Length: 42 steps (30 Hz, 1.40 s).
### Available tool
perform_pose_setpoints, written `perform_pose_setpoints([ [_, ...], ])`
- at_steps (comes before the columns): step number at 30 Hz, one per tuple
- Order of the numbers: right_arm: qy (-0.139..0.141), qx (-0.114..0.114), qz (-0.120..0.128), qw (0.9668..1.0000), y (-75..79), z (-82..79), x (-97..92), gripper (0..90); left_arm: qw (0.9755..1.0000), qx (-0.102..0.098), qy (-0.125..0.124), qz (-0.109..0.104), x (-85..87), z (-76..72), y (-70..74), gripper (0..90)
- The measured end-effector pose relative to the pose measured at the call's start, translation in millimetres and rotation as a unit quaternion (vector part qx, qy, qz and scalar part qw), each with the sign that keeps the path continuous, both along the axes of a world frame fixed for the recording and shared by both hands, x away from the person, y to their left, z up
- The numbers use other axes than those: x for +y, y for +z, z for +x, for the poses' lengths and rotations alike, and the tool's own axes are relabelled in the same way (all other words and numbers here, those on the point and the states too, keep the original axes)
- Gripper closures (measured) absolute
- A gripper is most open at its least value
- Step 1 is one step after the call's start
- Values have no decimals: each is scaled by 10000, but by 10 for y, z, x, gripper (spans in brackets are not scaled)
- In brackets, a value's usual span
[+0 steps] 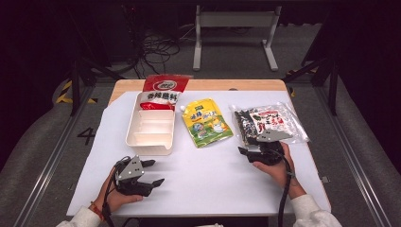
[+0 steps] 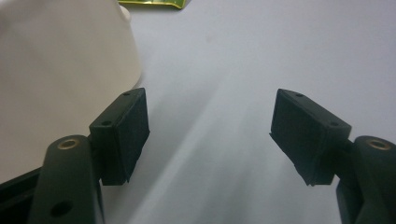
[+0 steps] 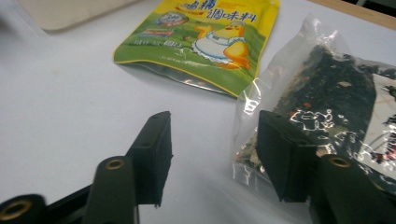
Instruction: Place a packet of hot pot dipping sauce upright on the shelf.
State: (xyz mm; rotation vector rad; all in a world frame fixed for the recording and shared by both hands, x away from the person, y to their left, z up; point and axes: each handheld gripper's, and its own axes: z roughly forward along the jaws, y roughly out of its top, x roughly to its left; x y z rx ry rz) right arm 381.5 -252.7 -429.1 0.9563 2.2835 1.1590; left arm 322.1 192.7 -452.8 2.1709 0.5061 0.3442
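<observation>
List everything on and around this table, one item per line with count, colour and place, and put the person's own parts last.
divided tray: 1, cream white, left of centre on the sheet
red seasoning packet: 1, red and white, lying in the tray's far end and sticking out over its rim
spouted seasoning pouch: 1, yellow and green, centre, right of the tray
clear bag of dark dried bits: 1, transparent with a white and red label, right side
sheet: 1, white, covering the wooden table
cables: a black tangle on the floor beyond the table
left gripper: black, near left, jaws open and empty
right gripper: black, at the bag's near edge, jaws open
hands: 2, white sleeves, bottom edge
</observation>
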Motion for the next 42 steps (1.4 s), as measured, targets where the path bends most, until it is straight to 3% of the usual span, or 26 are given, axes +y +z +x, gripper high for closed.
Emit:
perform_pose_setpoints([
  [3, -87, 50, -175, 9998, -47, 53, 36, 543, 10000, 10, -41, 25, -13, 1, -2, 280],
  [8, -85, 162, -366, 9992, -159, 135, 75, 900, 9999, 76, -77, 60, -39, 11, -23, 279],
  [10, -30, 186, -283, 9994, -150, 134, 59, 900, 9999, 94, -79, 59, -41, 8, -24, 279],
  [14, 401, 341, -28, 9986, -107, 26, 35, 900, 9999, 68, -85, 76, -48, 6, -17, 279],
  [16, 753, 422, -41, 9963, -110, -90, 73, 900, 9999, 97, -103, 83, -56, 5, -21, 279],
  [18, 1204, 529, -107, 9913, -128, -259, 123, 900, 9999, 99, -110, 88, -67, -1, -21, 279],
  [20, 1689, 630, -164, 9835, -129, -465, 145, 900, 9998, 99, -128, 88, -73, 0, -17, 278],
  [22, 1859, 589, -316, 9803, -125, -623, 137, 900, 9997, 123, -137, 131, -88, -1, -20, 274],
  [26, 1779, 606, -333, 9816, -123, -799, -6, 900, 9996, 136, -223, 130, -127, 0, -11, 269],
  [33, 1539, 655, -345, 9853, -116, -934, -219, 900, 9993, 159, -312, 109, -184, 33, -6, 261],
  [37, 1145, 629, -496, 9902, -108, -969, -372, 900, 9983, 365, -454, -102, -270, 104, 12, 236],
  [42, 748, 599, -650, 9933, -110, -951, -428, 893, 9966, 394, -689, -226, -447, 182, 39, 192],
])
